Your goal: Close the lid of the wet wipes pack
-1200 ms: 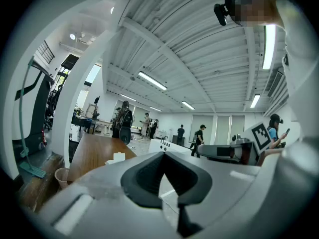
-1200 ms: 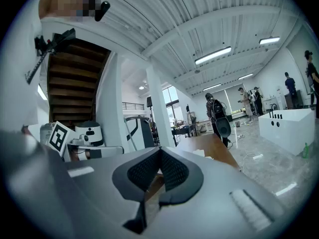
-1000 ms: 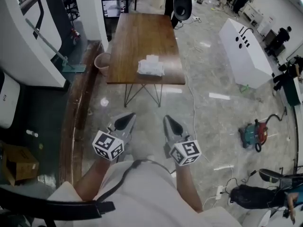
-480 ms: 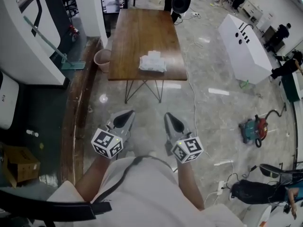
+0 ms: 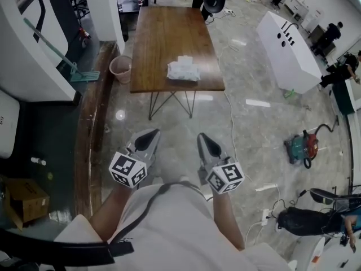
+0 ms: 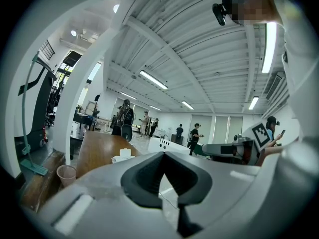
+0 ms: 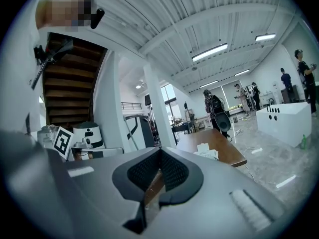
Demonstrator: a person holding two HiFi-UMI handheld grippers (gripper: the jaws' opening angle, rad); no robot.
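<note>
A large open hall, used as a lab or workshop, is shown. A polished stone floor (image 5: pixel 254 117) is crossed by loose cables (image 5: pixel 230 123), and a vacuum cleaner (image 5: pixel 302 148) is left at the right. A wooden worktop (image 5: pixel 169 33) and a white tub (image 5: pixel 285 44) are set far off. Strip lights (image 6: pixel 153 79) are hung under a ribbed ceiling (image 6: pixel 199 44), and people (image 6: pixel 195 136) are seen standing at the far end.

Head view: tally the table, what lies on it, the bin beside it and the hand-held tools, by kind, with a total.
Wooden table: 1
Wet wipes pack: 1
Pink bin: 1
Tools: 2 (left tool, right tool)
Total: 5
</note>
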